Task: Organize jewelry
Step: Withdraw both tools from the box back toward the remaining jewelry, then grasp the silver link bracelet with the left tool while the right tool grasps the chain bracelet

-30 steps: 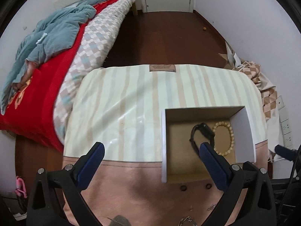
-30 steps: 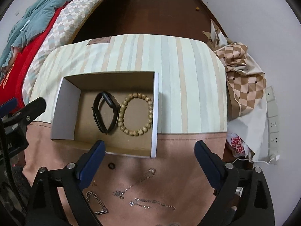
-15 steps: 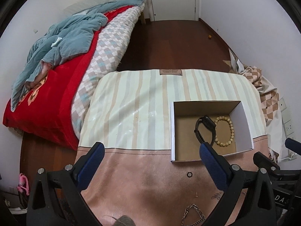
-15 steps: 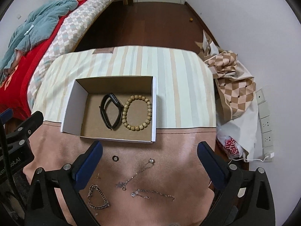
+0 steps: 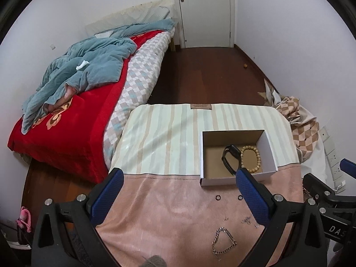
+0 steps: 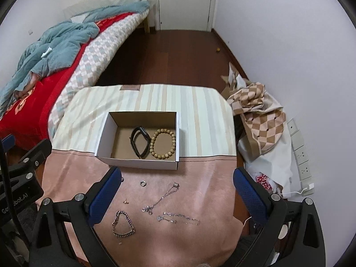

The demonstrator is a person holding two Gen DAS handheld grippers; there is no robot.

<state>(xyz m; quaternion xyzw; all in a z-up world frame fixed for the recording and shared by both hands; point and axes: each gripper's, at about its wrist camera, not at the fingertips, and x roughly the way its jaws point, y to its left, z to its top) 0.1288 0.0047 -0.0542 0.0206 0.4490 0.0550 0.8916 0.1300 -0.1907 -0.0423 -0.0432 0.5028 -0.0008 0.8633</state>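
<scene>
Left tongs (image 5: 178, 191): spread wide, holding nothing, above the pink near part of the surface (image 5: 169, 211). Right tongs (image 6: 178, 191): likewise spread and empty.

Box (image 6: 138, 160): one, white card, open-topped, beyond both tongs, sitting where the striped cloth meets the pink. Inside, two pieces side by side and touching: one black band (image 6: 139, 141) at left, one beaded bracelet (image 6: 162, 140) at right.

Loose jewelry, all on the pink cloth between the right tongs' fingers and short of the box:
- one stud earring (image 6: 126, 202)
- one chain-link bracelet (image 6: 123, 224), nearest the left finger
- one small ring (image 6: 142, 183), just in front of the box
- two fine chains (image 6: 161, 199) (image 6: 178, 217), further right

The left view showed two dark rings (image 5: 217, 197) (image 5: 239, 197) before the box.

Room: bed (image 5: 73, 120) at left with red cover and blue-grey blanket (image 5: 89, 71); dark wood floor; white door (image 5: 205, 11) beyond; checked fabric heap (image 6: 255, 115) against the right wall.
</scene>
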